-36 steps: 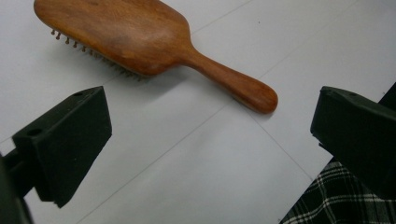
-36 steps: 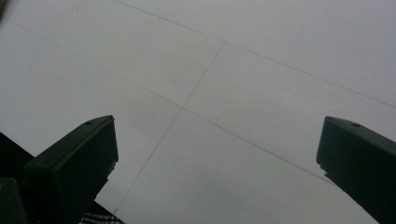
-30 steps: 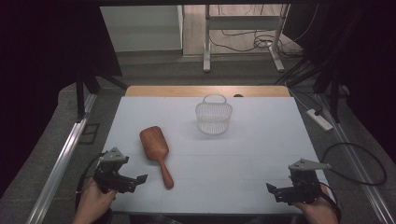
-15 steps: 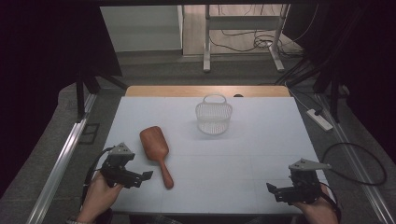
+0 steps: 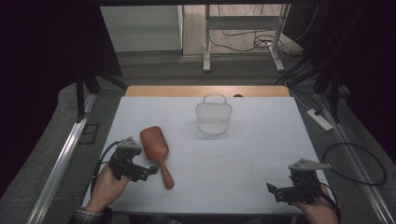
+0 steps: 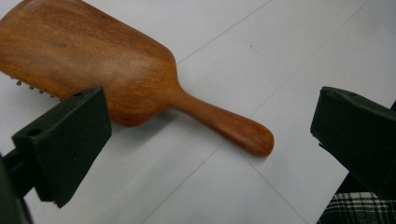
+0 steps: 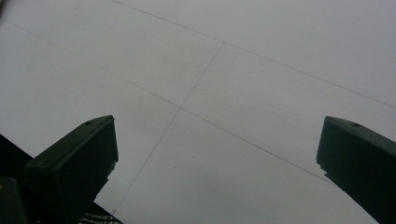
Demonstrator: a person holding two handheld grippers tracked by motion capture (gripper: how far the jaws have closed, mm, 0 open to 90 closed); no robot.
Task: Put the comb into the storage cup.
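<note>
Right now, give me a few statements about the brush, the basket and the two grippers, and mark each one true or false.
1. The wooden hairbrush lies flat on the white table. True.
2. The left gripper is shut on the brush handle. False: its jaws stand open, and in the left gripper view the handle lies between them, untouched.
3. The white basket stands farther from the person than the brush. True.
4. The brush is inside the basket. False: it lies on the table, apart from the basket.
5. The right gripper holds the basket. False: it is open, at the table's near right, with bare table between its jaws.
</note>
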